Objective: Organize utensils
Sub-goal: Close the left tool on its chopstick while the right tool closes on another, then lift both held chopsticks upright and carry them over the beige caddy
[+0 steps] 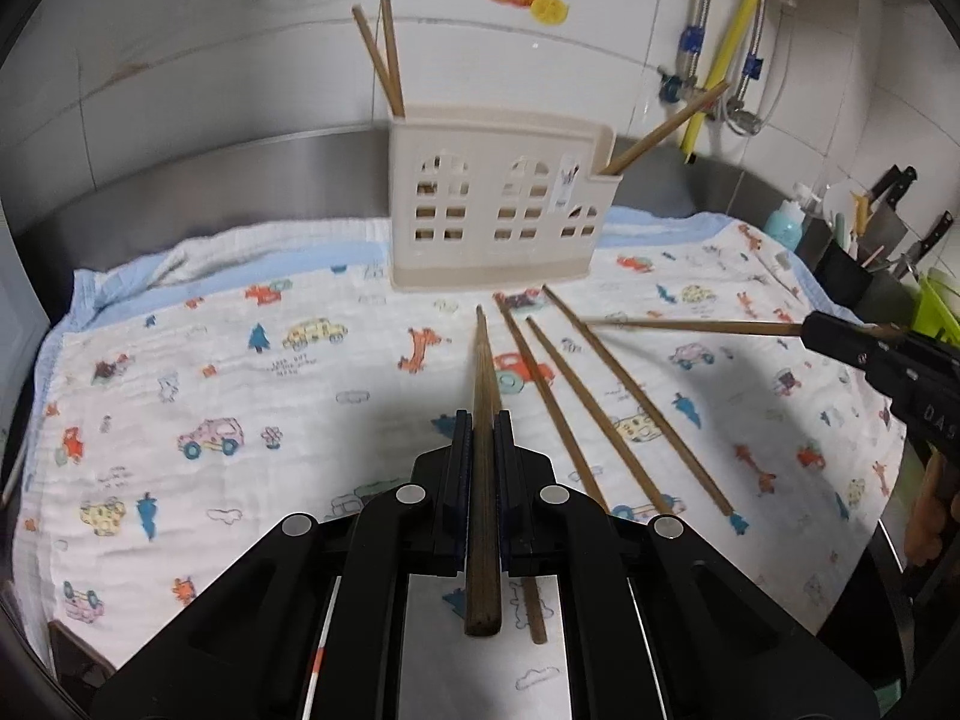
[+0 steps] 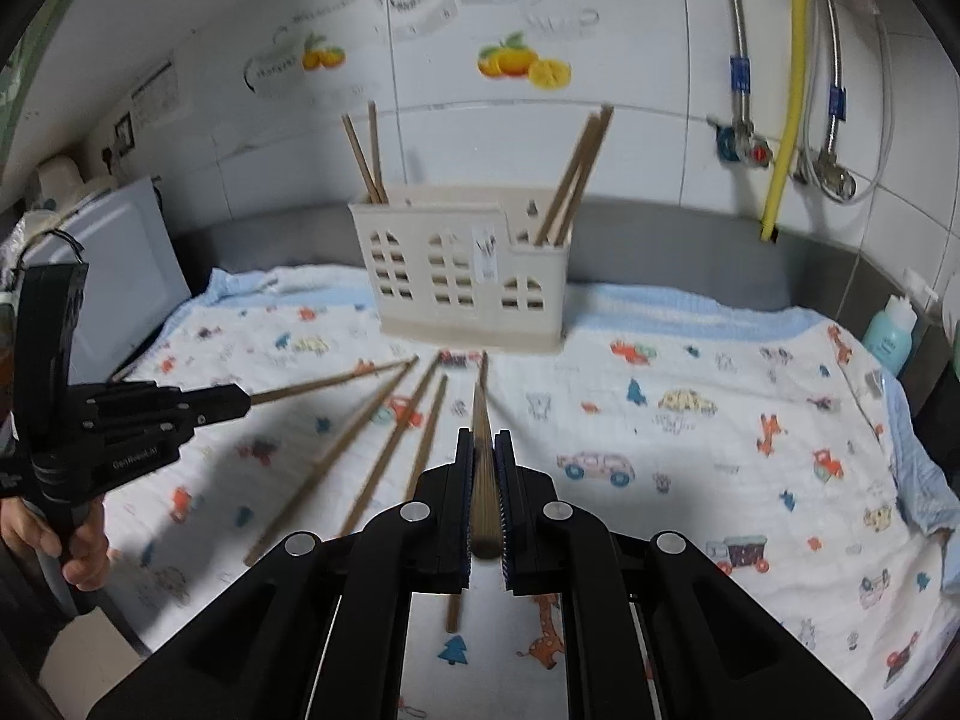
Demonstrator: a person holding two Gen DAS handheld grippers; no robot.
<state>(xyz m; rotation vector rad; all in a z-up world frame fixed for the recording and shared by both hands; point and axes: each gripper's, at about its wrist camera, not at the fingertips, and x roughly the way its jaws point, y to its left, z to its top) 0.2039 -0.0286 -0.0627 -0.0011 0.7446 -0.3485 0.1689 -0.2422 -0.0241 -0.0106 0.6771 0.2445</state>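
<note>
As seen from both wrists: left gripper clamped on chopstick; right gripper clamped on another; loose chopsticks on cloth before holder.

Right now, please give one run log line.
left gripper: shut on chopstick | right gripper: shut on chopstick | holder: upright

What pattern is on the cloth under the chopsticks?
White cloth with cartoon cars and animals, blue border; clearest in the left wrist view.
</note>
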